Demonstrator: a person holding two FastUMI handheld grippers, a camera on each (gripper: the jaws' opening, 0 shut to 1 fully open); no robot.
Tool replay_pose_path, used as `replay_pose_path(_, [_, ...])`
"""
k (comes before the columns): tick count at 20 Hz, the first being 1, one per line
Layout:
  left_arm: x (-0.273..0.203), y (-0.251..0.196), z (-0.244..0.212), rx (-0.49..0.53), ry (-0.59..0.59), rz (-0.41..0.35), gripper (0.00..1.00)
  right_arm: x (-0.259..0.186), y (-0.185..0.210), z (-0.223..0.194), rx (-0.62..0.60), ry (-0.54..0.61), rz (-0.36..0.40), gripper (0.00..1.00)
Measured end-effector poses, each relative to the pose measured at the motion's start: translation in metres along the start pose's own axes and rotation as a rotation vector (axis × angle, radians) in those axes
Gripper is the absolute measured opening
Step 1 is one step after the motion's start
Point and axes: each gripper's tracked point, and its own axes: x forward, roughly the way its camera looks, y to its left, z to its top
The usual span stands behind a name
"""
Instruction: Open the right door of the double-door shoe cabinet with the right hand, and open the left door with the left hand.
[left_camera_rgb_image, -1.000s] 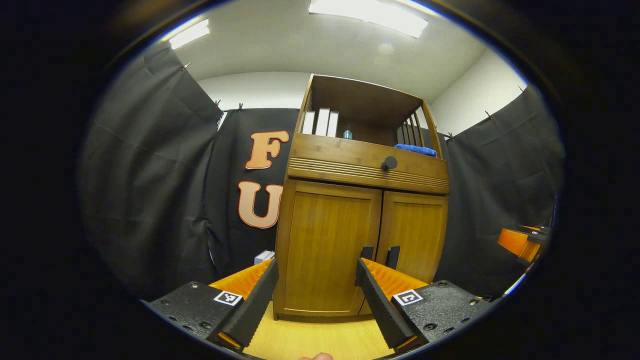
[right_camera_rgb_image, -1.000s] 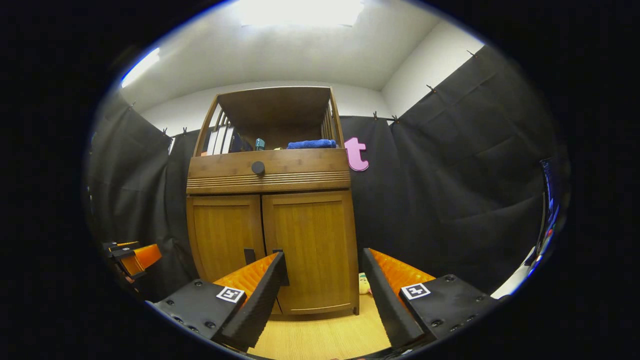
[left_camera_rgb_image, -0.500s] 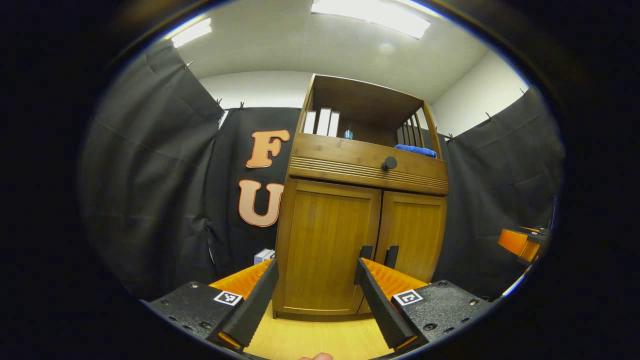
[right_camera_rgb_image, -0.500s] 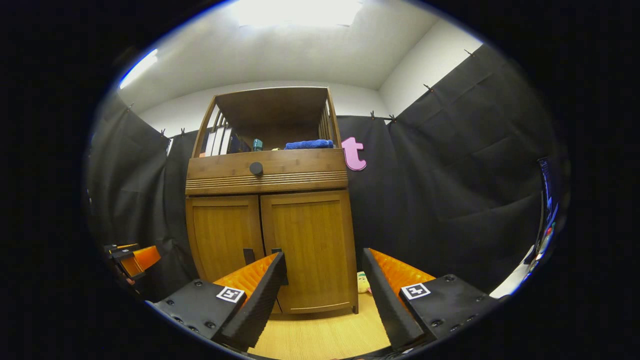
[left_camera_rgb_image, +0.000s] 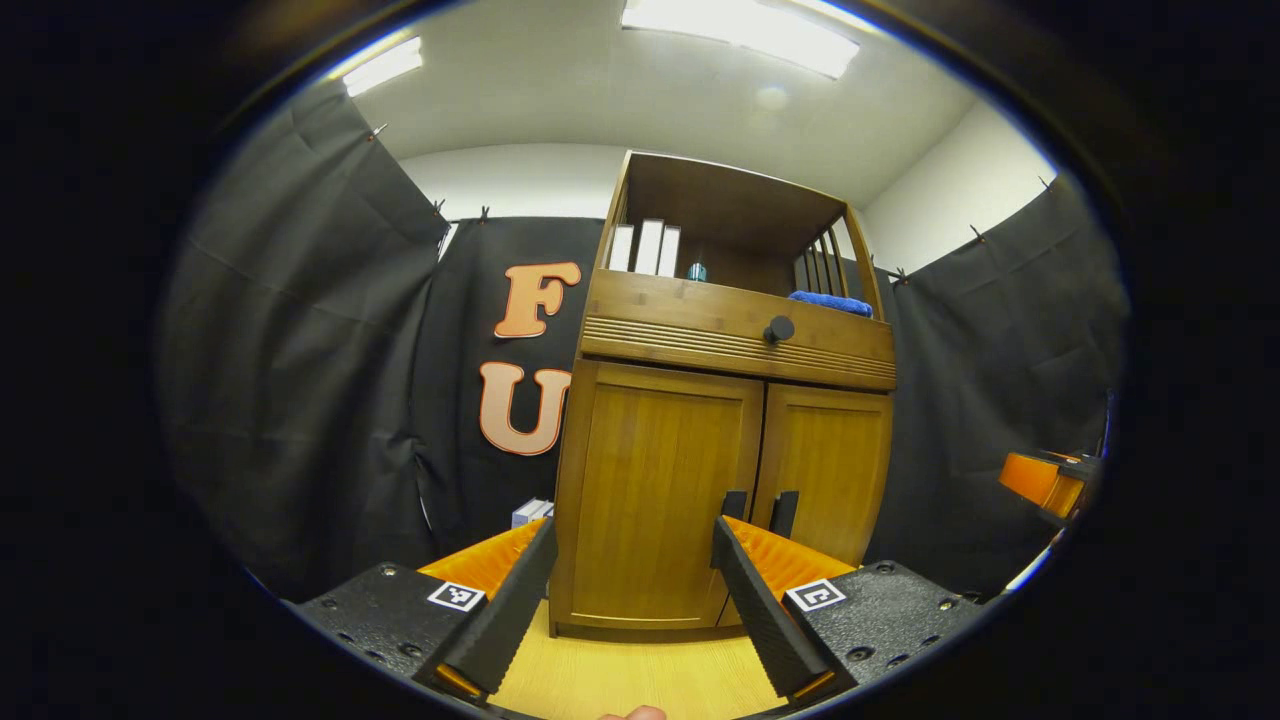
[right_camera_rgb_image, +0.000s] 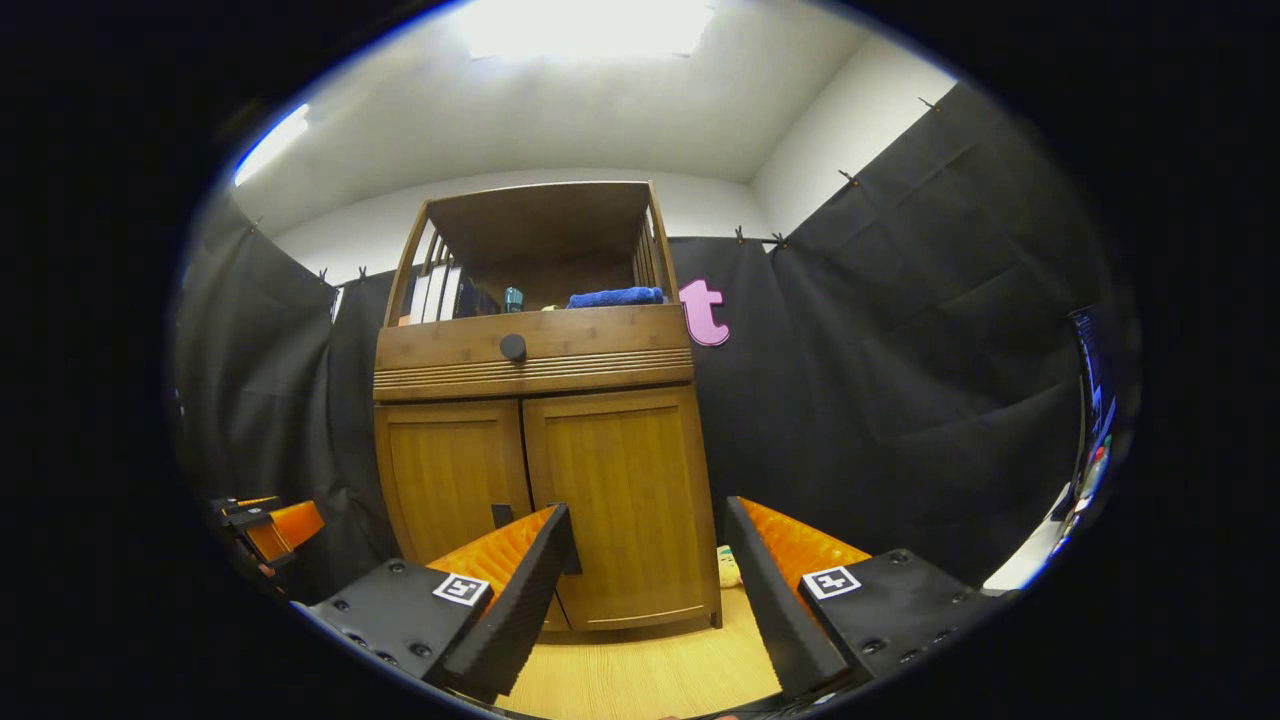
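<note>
A wooden shoe cabinet stands ahead with both doors closed. In the left gripper view its left door (left_camera_rgb_image: 650, 490) and right door (left_camera_rgb_image: 830, 470) meet at two dark handles (left_camera_rgb_image: 734, 503), and my left gripper (left_camera_rgb_image: 630, 540) is open in front of the left door, some way off. In the right gripper view the right door (right_camera_rgb_image: 625, 500) and left door (right_camera_rgb_image: 450, 480) are flat shut, and my right gripper (right_camera_rgb_image: 650, 530) is open before the right door, apart from it. The other gripper (right_camera_rgb_image: 265, 525) shows at the left edge.
Above the doors is a drawer with a round black knob (left_camera_rgb_image: 778, 328). The open shelf holds white books (left_camera_rgb_image: 645, 247) and a blue cloth (left_camera_rgb_image: 830, 300). A small yellow object (right_camera_rgb_image: 728, 566) lies on the wooden floor by the cabinet's right foot. Black cloth walls surround the booth.
The right gripper view has dipped slightly, so the cabinet sits a little lower in it. The left gripper has hardly moved. Both doors stay closed.
</note>
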Motion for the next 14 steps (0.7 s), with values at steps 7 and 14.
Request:
replay_pose_path(7, [-0.003,0.001,-0.001,-0.002,-0.003,0.008,0.94,0.022,-0.004,-0.007,0.012,0.019,0.000,0.98])
replay_pose_path(14, [-0.016,0.015,0.002,0.023,-0.026,0.108,0.95,0.098,0.027,-0.032,0.026,0.043,0.126,0.98])
